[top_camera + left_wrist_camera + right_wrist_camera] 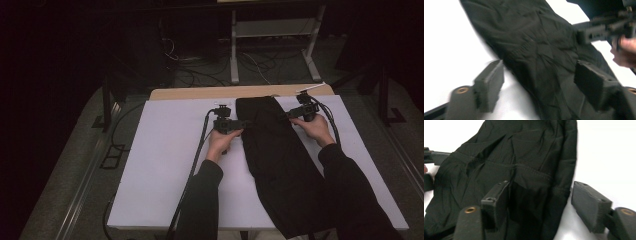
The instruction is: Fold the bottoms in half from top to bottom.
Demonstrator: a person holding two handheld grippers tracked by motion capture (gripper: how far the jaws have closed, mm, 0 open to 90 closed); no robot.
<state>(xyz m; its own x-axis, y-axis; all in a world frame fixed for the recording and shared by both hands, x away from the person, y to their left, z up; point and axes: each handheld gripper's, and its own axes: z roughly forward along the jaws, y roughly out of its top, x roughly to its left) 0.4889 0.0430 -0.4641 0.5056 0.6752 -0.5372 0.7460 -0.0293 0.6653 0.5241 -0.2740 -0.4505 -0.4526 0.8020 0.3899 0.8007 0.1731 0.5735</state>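
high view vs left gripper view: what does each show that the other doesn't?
High view alone: both forearms in dark sleeves, the wooden strip at the table's far edge, the metal frame and the floor cables behind.
Left gripper view alone: the left claw close up, its pads apart with an edge of the black garment between them, and the fabric's creases.
Both: the garment, the white table top, and the right claw reaching the garment's other edge.

The garment [277, 165] is plain black with no pattern. The table [165, 165] is white. Both grippers, left [239, 123] and right [295, 113], are black. Sleeves [200, 205] are black.
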